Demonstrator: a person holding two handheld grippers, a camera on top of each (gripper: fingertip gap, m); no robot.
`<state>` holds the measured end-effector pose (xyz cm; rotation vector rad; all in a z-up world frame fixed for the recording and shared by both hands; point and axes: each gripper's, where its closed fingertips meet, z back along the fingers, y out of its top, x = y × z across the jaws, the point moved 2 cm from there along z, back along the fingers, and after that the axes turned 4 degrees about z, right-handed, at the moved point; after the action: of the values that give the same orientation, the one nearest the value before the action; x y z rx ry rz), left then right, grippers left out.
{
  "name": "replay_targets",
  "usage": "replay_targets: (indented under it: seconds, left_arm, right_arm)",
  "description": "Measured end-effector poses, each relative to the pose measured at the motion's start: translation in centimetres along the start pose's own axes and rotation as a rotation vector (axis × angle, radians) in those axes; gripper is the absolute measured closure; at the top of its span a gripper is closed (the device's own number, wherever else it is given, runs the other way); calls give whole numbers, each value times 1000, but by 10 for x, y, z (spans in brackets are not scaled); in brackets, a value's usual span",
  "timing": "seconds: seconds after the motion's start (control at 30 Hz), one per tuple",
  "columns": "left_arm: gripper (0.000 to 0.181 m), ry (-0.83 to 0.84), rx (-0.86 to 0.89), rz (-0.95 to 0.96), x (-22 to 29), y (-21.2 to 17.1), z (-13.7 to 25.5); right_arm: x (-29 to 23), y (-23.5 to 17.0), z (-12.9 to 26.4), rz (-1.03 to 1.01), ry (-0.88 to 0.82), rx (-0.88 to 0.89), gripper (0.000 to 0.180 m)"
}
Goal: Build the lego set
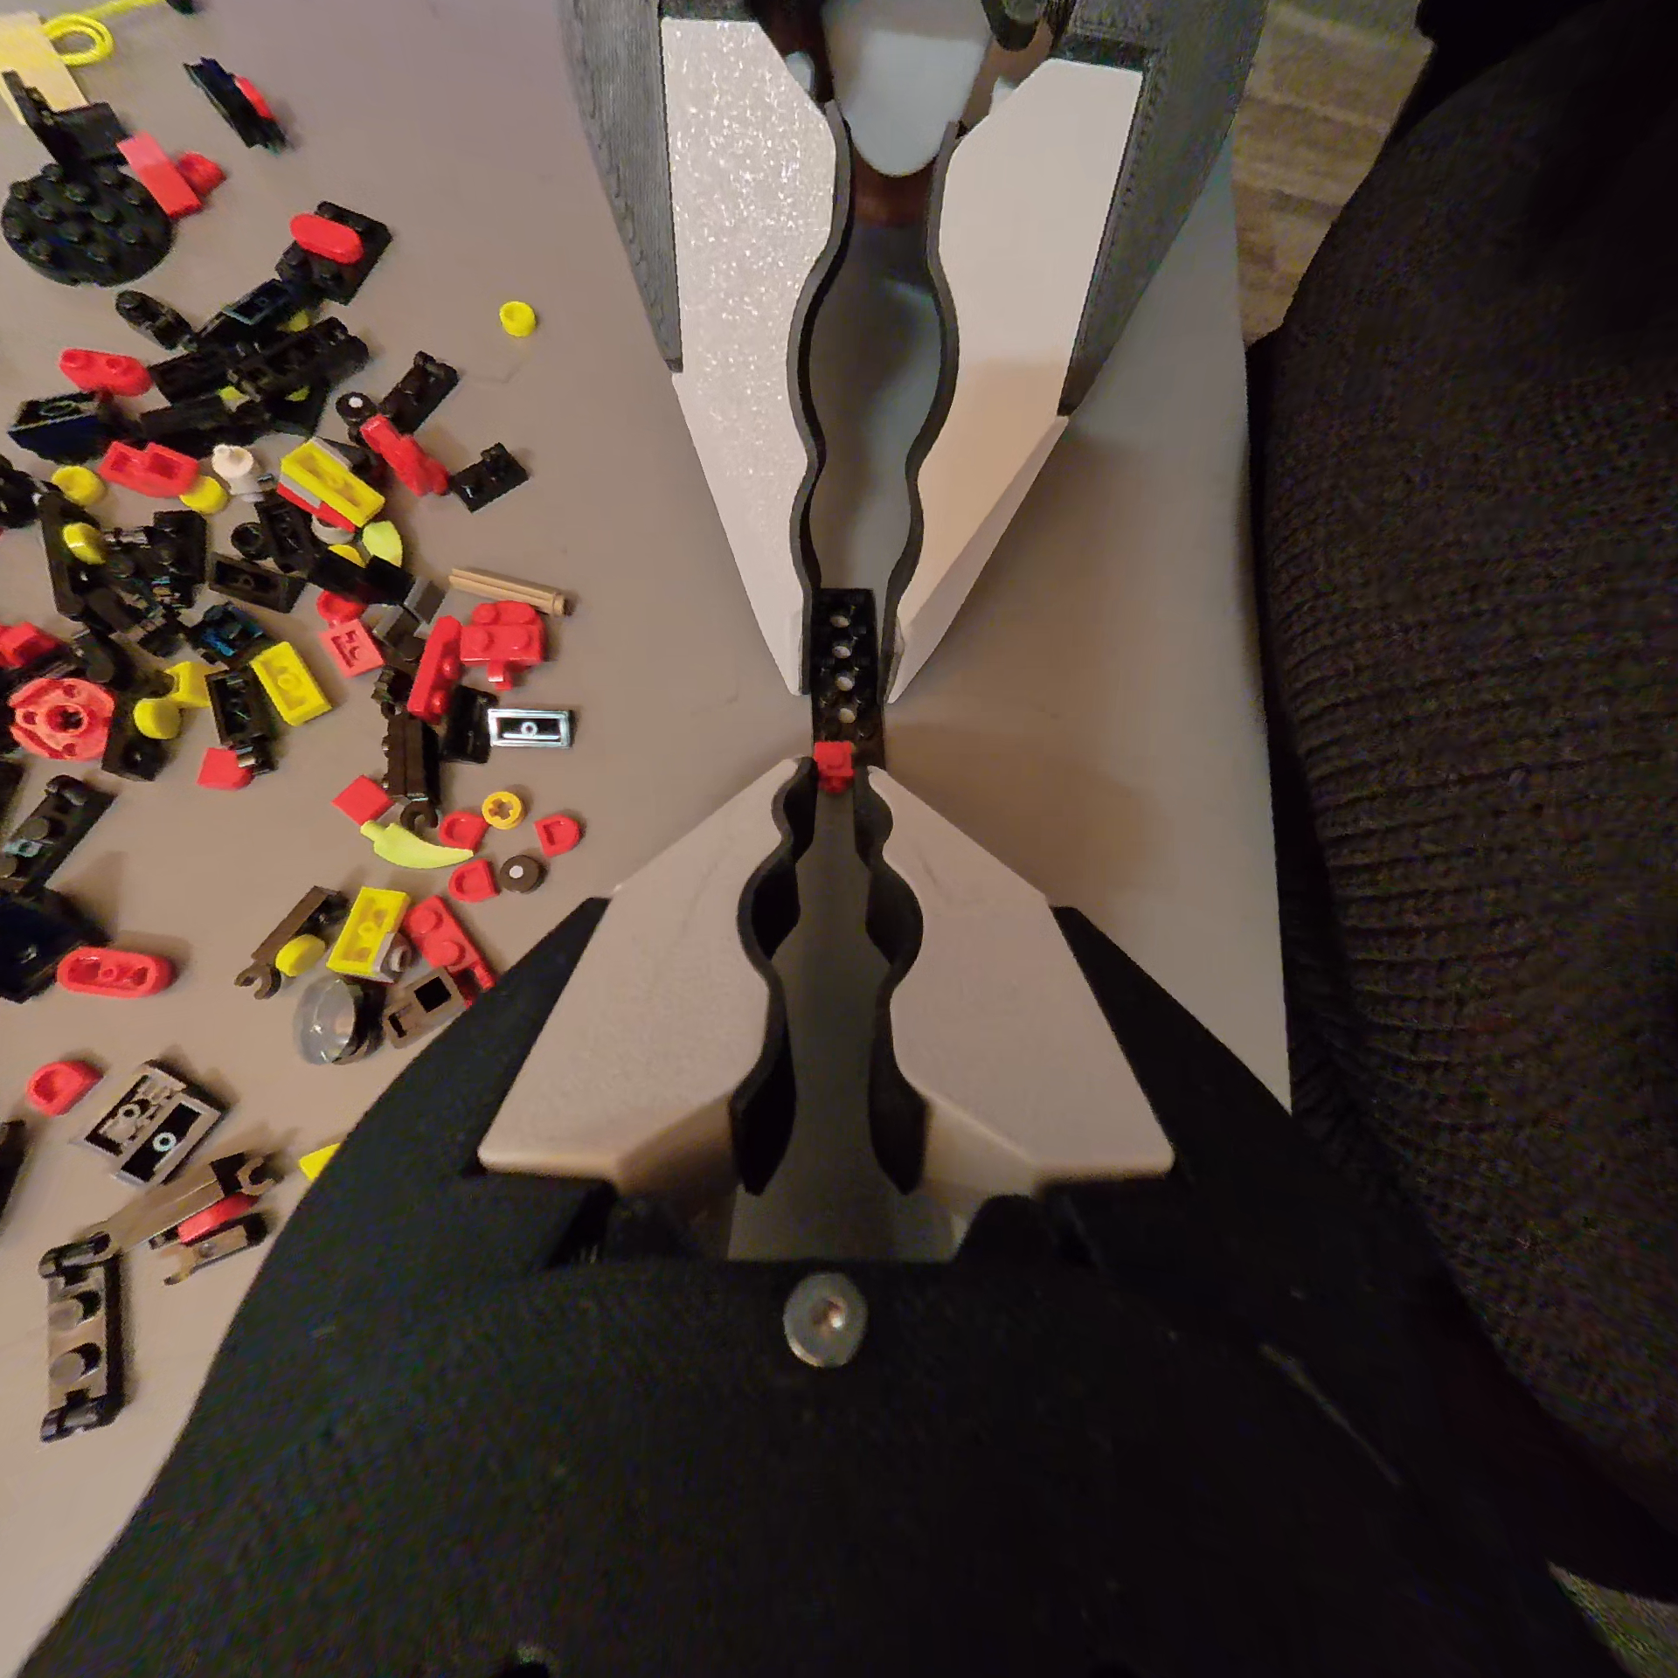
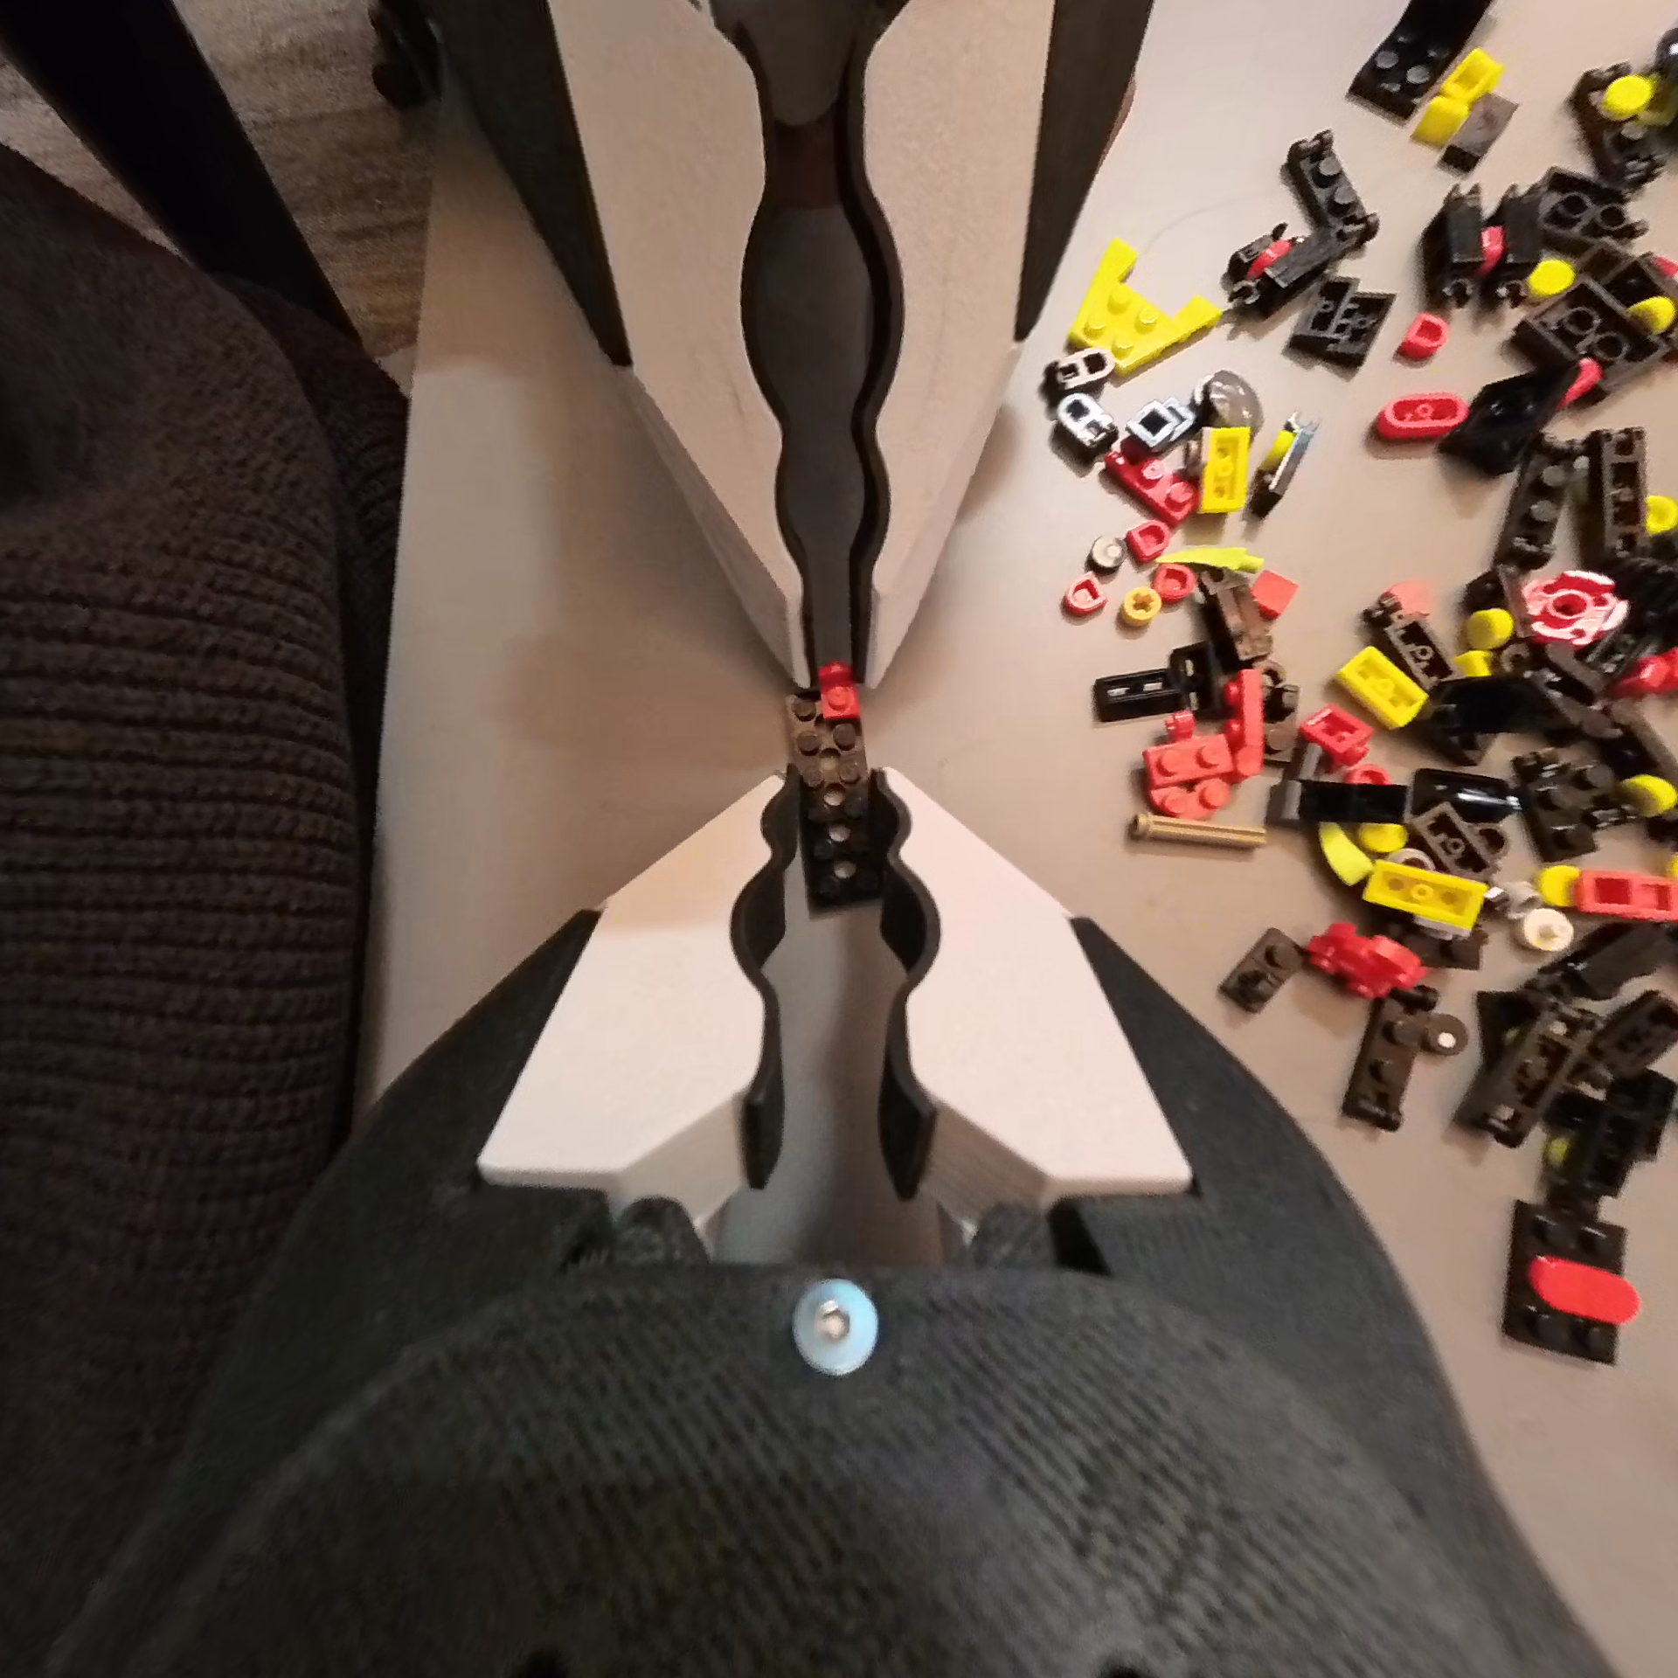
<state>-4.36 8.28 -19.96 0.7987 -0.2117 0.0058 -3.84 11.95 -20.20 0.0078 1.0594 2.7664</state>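
Right, left hand-held gripper (image 1: 834, 781) clamped on the small red stud piece (image 1: 834, 761), right hand-held gripper (image 2: 837, 799) clamped on the long black studded plate (image 2: 840, 822), both held near the table's (image 1: 581, 227) person-side edge: align studs squarely, press straight, no twisting.

We lost near end of black plate (image 2: 840, 844) between right gripper (image 2: 837, 781) pads. Red piece (image 1: 833, 761) partly buried in left gripper (image 1: 834, 772) tips; we couldn't tell its shape. Loose brick pile (image 1: 227, 590) ran off left edge. Far pile (image 2: 1544, 726) was blurred, cut by right edge.
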Motion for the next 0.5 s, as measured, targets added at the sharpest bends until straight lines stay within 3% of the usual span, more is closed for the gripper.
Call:
replay_targets:
  seconds: [0.23, 0.5]
  left_arm:
    - [175, 31, 25, 6, -8, -1, 3]
    - [161, -6, 45, 43, -7, -1, 7]
  right_arm:
    - [8, 2, -1, -53, -8, 20, 166]
    - [11, 4, -2, -71, -9, 42, 166]
